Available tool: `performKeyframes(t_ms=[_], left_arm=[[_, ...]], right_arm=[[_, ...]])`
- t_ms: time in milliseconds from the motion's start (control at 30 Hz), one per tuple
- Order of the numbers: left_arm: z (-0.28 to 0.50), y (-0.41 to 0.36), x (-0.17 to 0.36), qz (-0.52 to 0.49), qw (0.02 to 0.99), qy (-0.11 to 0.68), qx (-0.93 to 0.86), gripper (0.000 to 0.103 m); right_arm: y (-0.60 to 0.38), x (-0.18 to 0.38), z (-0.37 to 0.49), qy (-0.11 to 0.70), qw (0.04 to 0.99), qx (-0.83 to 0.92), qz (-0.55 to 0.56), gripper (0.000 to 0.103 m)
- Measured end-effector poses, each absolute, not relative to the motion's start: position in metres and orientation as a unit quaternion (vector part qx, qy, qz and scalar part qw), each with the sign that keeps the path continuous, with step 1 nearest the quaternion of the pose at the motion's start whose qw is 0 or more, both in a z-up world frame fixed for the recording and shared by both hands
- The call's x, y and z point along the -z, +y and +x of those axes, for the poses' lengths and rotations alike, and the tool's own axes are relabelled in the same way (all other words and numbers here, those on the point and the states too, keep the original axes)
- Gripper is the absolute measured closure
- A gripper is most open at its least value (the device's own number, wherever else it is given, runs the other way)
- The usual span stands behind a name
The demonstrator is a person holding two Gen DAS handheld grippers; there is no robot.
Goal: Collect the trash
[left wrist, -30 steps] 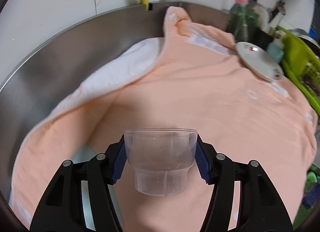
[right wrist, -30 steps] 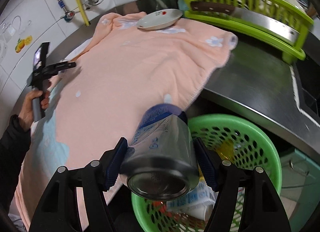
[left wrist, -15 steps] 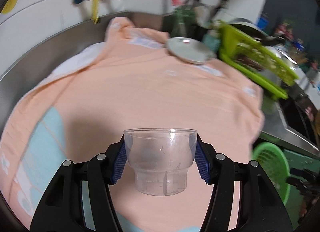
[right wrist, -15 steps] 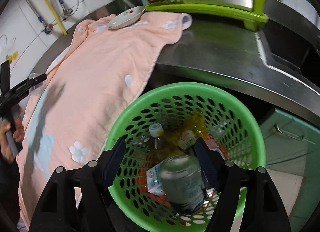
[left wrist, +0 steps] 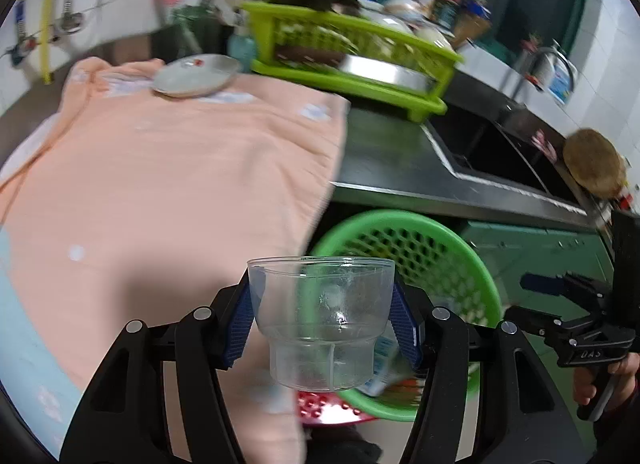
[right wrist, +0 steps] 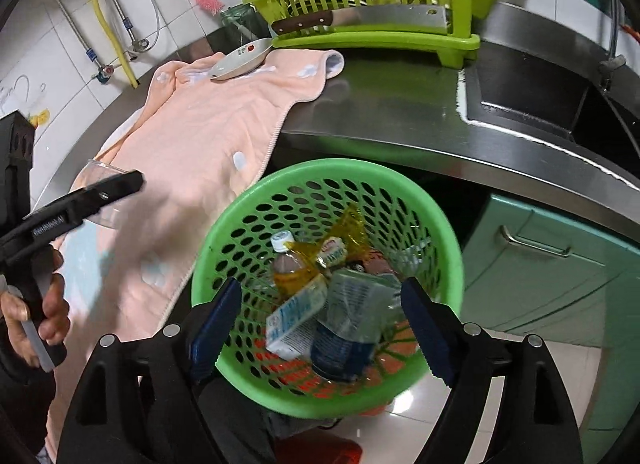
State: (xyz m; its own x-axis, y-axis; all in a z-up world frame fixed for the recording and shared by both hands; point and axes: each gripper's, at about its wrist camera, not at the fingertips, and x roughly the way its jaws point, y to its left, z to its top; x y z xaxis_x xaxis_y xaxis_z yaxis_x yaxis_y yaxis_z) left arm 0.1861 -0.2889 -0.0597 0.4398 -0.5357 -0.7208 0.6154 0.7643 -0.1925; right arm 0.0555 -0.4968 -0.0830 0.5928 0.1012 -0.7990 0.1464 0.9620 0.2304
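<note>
Clear cup (left wrist: 320,320) clamped in left claw (left wrist: 320,328); right claw (right wrist: 320,324) opening, empty; labels unreadable.

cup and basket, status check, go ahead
Left gripper shut on cup, short of basket. Right gripper empty over it, jaws opening. Nothing in the way.

L hand-held gripper (left wrist: 322,324) clamped, R hand-held gripper (right wrist: 320,328) opening

Open above green basket (right wrist: 448,240), mouth unobstructed. Steel counter edge (right wrist: 460,143) overhanging far rim; peach towel (right wrist: 200,135) draping beside left rim; trash filling bottom.
</note>
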Motion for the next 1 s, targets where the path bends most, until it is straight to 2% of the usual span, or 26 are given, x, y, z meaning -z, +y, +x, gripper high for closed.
performKeyframes(t_ms=[333, 767, 800, 833, 867, 1000], left_arm=[[0.152, -0.333, 0.084, 0.081, 0.826, 0.428, 0.358, 0.043], [0.145, -0.338, 0.094, 0.087, 0.819, 0.446, 0.351, 0.039], [0.144, -0.336, 0.093, 0.086, 0.820, 0.445, 0.350, 0.038], [0.143, -0.334, 0.092, 0.085, 0.820, 0.445, 0.351, 0.030], [0.142, -0.333, 0.091, 0.084, 0.820, 0.443, 0.352, 0.027], [0.136, -0.330, 0.085, 0.092, 0.826, 0.431, 0.352, 0.026]], right_arm=[[-0.506, 0.080, 0.029, 0.442, 0.887, 0.015, 0.132, 0.020], [-0.504, 0.075, 0.023, 0.432, 0.892, 0.008, 0.132, 0.020], [-0.504, 0.075, 0.023, 0.432, 0.892, 0.008, 0.132, 0.020], [-0.504, 0.074, 0.022, 0.431, 0.893, 0.008, 0.132, 0.020], [-0.503, 0.073, 0.021, 0.430, 0.893, 0.008, 0.131, 0.020], [-0.499, 0.070, 0.017, 0.425, 0.896, 0.010, 0.128, 0.020]])
